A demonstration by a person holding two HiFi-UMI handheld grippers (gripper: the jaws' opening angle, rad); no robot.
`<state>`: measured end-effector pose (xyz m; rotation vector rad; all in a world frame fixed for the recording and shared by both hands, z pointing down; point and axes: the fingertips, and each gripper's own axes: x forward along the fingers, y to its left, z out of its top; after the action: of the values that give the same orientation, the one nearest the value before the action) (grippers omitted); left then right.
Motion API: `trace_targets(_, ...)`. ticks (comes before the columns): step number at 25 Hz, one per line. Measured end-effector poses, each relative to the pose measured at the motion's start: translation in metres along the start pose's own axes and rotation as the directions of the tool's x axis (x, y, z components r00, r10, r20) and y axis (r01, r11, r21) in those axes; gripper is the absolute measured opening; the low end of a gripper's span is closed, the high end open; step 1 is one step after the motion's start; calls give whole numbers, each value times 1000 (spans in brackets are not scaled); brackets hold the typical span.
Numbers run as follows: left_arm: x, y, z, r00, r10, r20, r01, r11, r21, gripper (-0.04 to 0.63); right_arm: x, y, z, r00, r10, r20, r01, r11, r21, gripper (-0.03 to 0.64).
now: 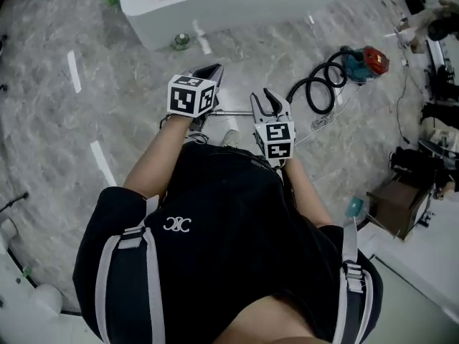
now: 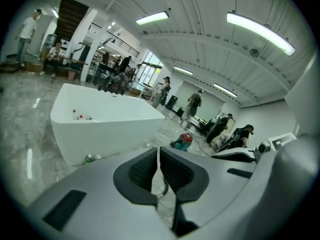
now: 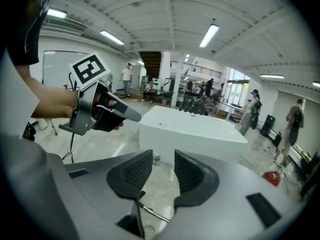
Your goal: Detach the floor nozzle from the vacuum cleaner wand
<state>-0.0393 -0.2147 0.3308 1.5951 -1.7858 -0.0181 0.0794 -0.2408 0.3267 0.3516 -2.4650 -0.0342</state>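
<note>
A thin metal wand shows on the floor between my two grippers in the head view. I cannot make out the floor nozzle; my hands and body hide the floor near my feet. The red and teal vacuum body with its coiled black hose lies off to the right, also seen as the vacuum body. My left gripper is shut with nothing in it. My right gripper is open and empty, close to the right of the left gripper.
A large white table stands ahead, with a green bottle on the floor at its foot. Boxes and gear crowd the right side. Several people stand far off across the hall.
</note>
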Motion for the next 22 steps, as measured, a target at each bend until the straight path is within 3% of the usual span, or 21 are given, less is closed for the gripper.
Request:
trace_targets(5,-19,16,-33,989,149,5,-148,982,-114,11,18,15,-32,980,171,-97,-184,972,-143,128)
trace_targets(11,-25,24,-106,960,270,-76,-280,939,-201,11,49,22,-103,926,295,-236,-349,906,-238,150)
trace_targets(16,-19,29,-175,938,323,-129,-346,897,-273,11,79,34,-171,854,371,-364,-489,810,-324,188)
trace_targets(20,6,42,-234,941,296,-164,-333,897,-292,14,118,52,-251,769,396,-502,-611,684,-398,260)
trace_targets(22,26,54,-264,943,280,-179,-322,901,-291,22,143,60,-293,733,395,-554,-651,643,-403,280)
